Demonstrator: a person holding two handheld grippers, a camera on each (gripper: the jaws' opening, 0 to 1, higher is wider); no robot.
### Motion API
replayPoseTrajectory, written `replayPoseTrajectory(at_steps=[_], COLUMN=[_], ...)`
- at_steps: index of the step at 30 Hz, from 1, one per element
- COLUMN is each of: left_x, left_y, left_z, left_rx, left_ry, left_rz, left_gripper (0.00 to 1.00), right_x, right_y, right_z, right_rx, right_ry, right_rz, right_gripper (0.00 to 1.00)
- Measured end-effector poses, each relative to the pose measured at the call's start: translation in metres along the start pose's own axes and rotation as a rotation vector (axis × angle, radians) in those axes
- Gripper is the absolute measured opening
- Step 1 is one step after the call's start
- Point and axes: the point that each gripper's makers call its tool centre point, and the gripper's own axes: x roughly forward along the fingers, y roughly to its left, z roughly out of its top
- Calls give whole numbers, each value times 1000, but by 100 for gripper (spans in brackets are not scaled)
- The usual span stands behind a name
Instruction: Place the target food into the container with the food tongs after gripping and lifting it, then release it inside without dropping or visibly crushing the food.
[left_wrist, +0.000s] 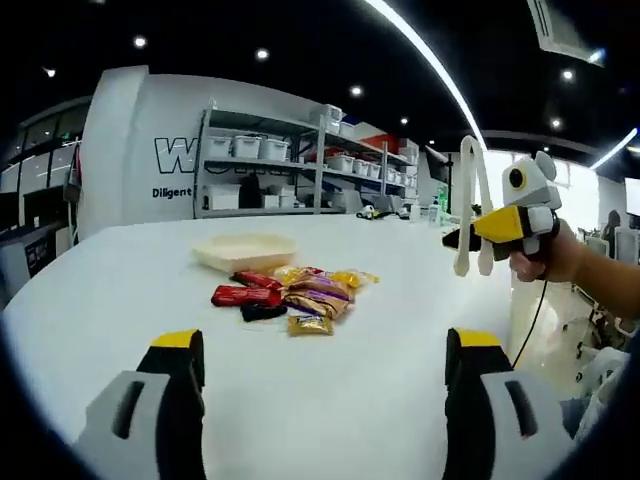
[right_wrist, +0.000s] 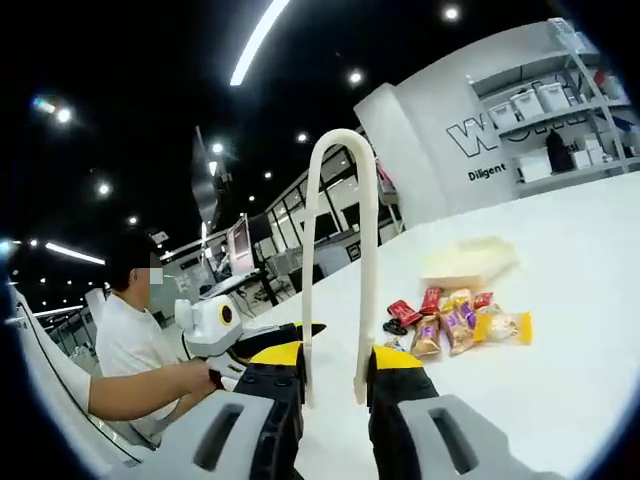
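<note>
Between the jaws, right gripper: right gripper (right_wrist: 335, 375) is clamped on the food tongs (right_wrist: 338, 270), which stand upright from its jaws, loop end up and tips down by the jaw pads; seen from the left gripper view, the same tongs (left_wrist: 472, 205) hang tips-down off to the right, above the table.
Left gripper, nearest: left gripper (left_wrist: 325, 365) has its jaws spread wide with nothing between them, hovering over the bare white table (left_wrist: 380, 400).
Ahead of both grippers: a small heap of wrapped snacks (left_wrist: 290, 292) lies on the table, red, brown and yellow packets touching one another; which one is the target I cannot tell.
Just beyond the heap: the shallow cream container (left_wrist: 245, 251) sits close behind the snacks, apparently holding nothing.
Step in hand: tongs held, approach not yet begun; no food gripped.
Next move calls for: bringing the tong tips down over one packet at the heap's edge, squeezing gently enough not to crush it.
Far: shelving (left_wrist: 290, 165) with bins.
</note>
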Motion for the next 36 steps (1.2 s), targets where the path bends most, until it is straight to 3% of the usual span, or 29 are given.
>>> replayPoseTrajectory(at_steps=[3, 4, 9, 14, 18, 22, 28, 29, 34, 36], left_x=[1, 1, 5, 3, 3, 4, 5, 5, 5, 3], left_y=[8, 7, 7, 8, 7, 3, 1, -5, 0, 4], left_z=[7, 8, -7, -9, -8, -8, -10, -11, -12, -9], left_rx=[122, 127, -22, 22, 0, 28, -3, 10, -30, -57], left_ry=[-31, -37, -5, -15, -34, -51, -47, -47, -30, -48], left_rz=[40, 38, -1, 3, -2, -16, -52, -85, -91, -81], left_gripper=[99, 99, 99, 99, 99, 99, 99, 99, 99, 99], right_x=[0, 0, -2, -7, -10, -3, 16, 21, 33, 33], right_y=[-11, -13, -30, -49, -64, -77, -102, -105, -124, -127], right_z=[6, 8, 22, 30, 34, 35, 48, 50, 41, 38], right_rx=[-24, -26, -27, -23, -18, 33, -45, -57, -108, -104], right_ry=[-7, -11, -49, -62, -69, -48, -6, 0, 76, 76], right_rz=[-48, -54, -87, -122, -155, -166, -211, -205, -221, -221], right_gripper=[17, 17, 18, 18, 19, 18, 18, 18, 17, 17])
